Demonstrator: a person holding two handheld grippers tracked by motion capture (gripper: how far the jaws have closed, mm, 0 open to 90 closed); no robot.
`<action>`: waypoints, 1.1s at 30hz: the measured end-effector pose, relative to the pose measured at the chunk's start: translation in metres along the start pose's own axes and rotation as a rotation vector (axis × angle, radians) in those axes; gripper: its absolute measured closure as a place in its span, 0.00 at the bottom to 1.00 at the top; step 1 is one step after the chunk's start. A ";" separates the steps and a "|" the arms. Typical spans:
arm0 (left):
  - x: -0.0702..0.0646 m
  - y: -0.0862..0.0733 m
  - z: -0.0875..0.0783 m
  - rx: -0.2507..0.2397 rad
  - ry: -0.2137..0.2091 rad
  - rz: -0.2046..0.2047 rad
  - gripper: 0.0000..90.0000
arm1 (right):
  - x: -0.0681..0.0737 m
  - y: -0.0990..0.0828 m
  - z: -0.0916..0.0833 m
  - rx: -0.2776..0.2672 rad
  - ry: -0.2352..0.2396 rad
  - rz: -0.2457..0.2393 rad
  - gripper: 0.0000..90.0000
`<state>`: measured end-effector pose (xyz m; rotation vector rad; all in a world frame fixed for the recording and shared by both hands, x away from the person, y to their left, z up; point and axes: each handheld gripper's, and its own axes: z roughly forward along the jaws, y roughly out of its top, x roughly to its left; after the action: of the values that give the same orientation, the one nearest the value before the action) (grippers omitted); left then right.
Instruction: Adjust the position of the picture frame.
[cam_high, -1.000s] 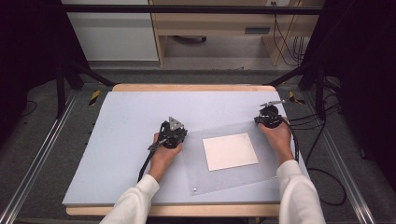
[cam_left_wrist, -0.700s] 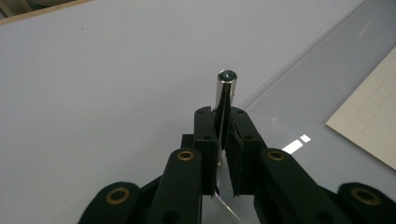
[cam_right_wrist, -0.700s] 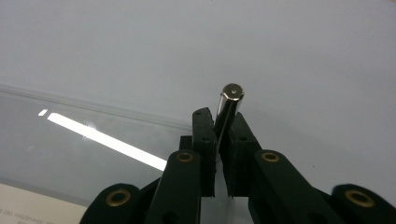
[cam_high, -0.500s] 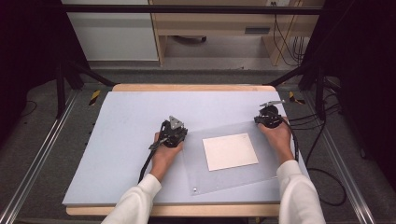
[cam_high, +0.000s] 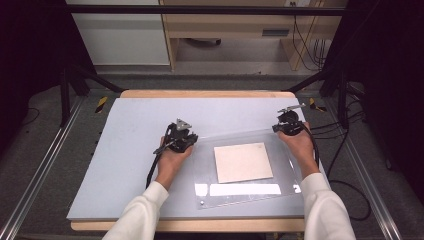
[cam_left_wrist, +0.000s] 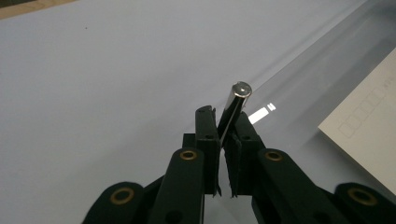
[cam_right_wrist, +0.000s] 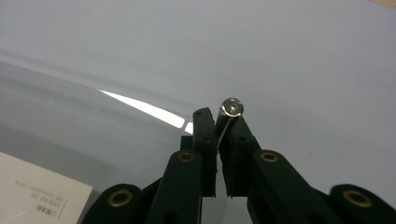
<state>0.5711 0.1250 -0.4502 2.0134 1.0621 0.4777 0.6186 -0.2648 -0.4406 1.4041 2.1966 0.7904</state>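
High view: we see the clear plastic sheet (cam_high: 250, 167) flat on the grey table (cam_high: 125, 150), beige card (cam_high: 243, 162) on it. Left gripper (cam_high: 181, 139) clamps a metal pin (cam_left_wrist: 234, 109) at its far-left corner; right gripper (cam_high: 290, 124) clamps another pin (cam_right_wrist: 229, 114) far-right.

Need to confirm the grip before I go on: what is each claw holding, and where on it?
Each holds a small metal peg at a far corner of the clear sheet: left claw the left peg, right claw the right peg.
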 end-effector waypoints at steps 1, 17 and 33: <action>0.001 0.001 -0.003 0.002 0.003 0.004 0.93 | 0.002 0.002 -0.003 0.006 0.002 0.000 0.95; 0.026 0.011 -0.060 -0.006 -0.002 0.019 0.92 | 0.046 0.039 -0.041 0.019 -0.001 -0.064 0.95; 0.059 0.012 -0.101 0.003 -0.004 0.033 0.92 | 0.094 0.060 -0.059 0.022 0.001 -0.092 0.95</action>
<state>0.5473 0.2172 -0.3809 2.0363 1.0291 0.4900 0.5846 -0.1729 -0.3602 1.3029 2.2594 0.7375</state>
